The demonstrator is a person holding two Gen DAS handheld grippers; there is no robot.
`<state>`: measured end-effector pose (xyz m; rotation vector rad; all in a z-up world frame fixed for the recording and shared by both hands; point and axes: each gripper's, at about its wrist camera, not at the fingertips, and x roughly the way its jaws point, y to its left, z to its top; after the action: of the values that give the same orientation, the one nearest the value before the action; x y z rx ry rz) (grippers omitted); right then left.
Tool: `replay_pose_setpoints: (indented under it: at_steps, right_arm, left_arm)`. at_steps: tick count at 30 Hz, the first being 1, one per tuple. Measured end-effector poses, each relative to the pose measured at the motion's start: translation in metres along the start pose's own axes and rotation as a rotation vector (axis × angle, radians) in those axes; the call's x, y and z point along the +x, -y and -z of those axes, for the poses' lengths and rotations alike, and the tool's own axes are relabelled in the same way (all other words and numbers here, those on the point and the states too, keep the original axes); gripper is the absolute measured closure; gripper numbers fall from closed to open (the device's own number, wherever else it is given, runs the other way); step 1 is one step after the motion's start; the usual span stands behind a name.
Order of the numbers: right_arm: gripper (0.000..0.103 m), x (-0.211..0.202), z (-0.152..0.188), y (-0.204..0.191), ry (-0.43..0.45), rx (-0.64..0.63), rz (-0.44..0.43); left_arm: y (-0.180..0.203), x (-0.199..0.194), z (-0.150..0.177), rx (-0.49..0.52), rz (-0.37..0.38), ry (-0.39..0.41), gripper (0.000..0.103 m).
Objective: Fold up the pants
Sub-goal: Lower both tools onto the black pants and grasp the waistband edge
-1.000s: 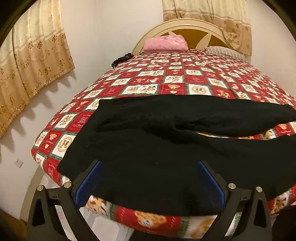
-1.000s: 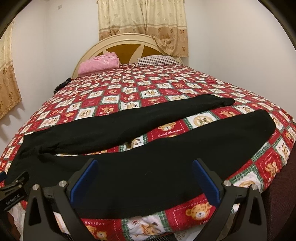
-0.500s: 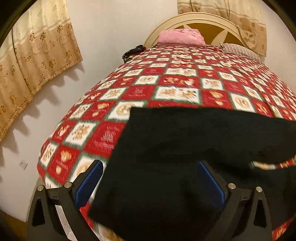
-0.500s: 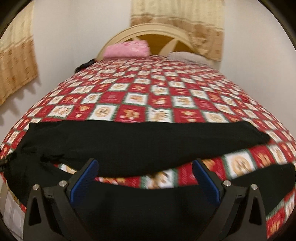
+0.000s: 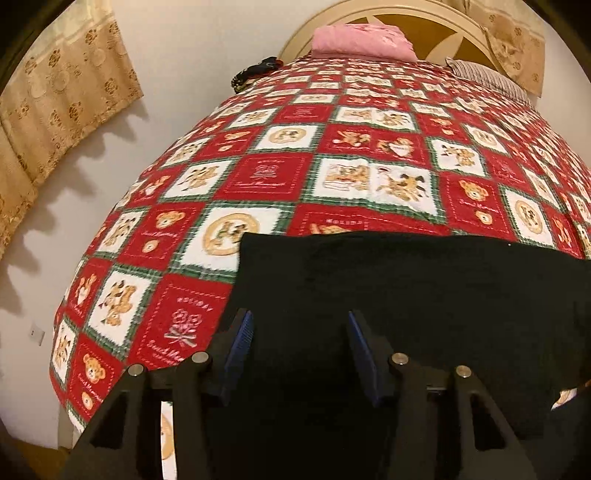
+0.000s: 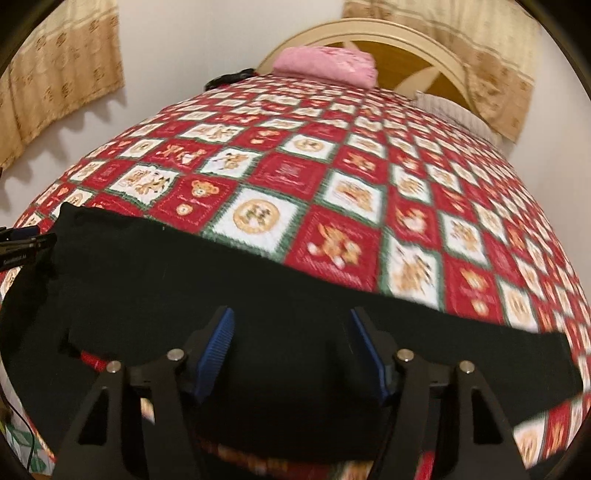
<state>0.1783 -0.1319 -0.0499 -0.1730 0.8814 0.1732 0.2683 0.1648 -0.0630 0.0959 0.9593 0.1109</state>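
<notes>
The pants (image 5: 424, 302) lie across the near end of the bed (image 5: 280, 177), a black band of cloth running from 9 o'clock to 3 o'clock in both wrist views, spread over the red, white and green bear-print cover. In the left view their far edge is straight and ends in a square corner at about 11 o'clock of the left gripper (image 5: 300, 343).

That gripper sits low over the cloth, its blue pads (image 5: 240, 339) partly drawn in with a gap between them. Black fabric fills the gap, but whether the pads pinch any of it I cannot tell.

The right gripper (image 6: 291, 347) looks much the same: blue pads (image 6: 216, 350) part-way closed, a clear gap between, black cloth beneath and between them. This view is blurred, so a grip on the cloth cannot be made out here either. At 9 o'clock in this view the left tool's black body shows at the edge of the pants (image 6: 258, 295).

From the right view the pants stretch toward 4 o'clock, narrowing to one end near the bed's right side.

At 12 o'clock, against the curved headboard (image 5: 436, 33), a pink bundle (image 5: 360, 40) sits on the cover, with a striped pillow (image 5: 484, 75) at 1 o'clock. A dark small thing (image 5: 255, 72) lies at 11 o'clock by the wall. Curtains (image 5: 55, 96) hang at 10 o'clock.
</notes>
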Motion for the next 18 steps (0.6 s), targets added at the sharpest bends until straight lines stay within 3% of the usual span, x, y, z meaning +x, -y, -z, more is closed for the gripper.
replay_pose_setpoints:
  at_steps: [9,17,18]
  right_arm:
    - [0.036,0.06,-0.026,-0.031,-0.095,-0.157,-0.044]
    - [0.036,0.076,-0.035,-0.032,-0.119,-0.143,-0.123]
    - [0.04,0.077,-0.035,-0.032,-0.123,-0.141,-0.135]
  left_arm:
    - [0.014,0.014,-0.007,0.016,-0.017,-0.026,0.049]
    - [0.017,0.024,-0.008,0.02,-0.03,-0.031,0.049]
    - [0.017,0.025,-0.008,0.017,-0.03,-0.031,0.049]
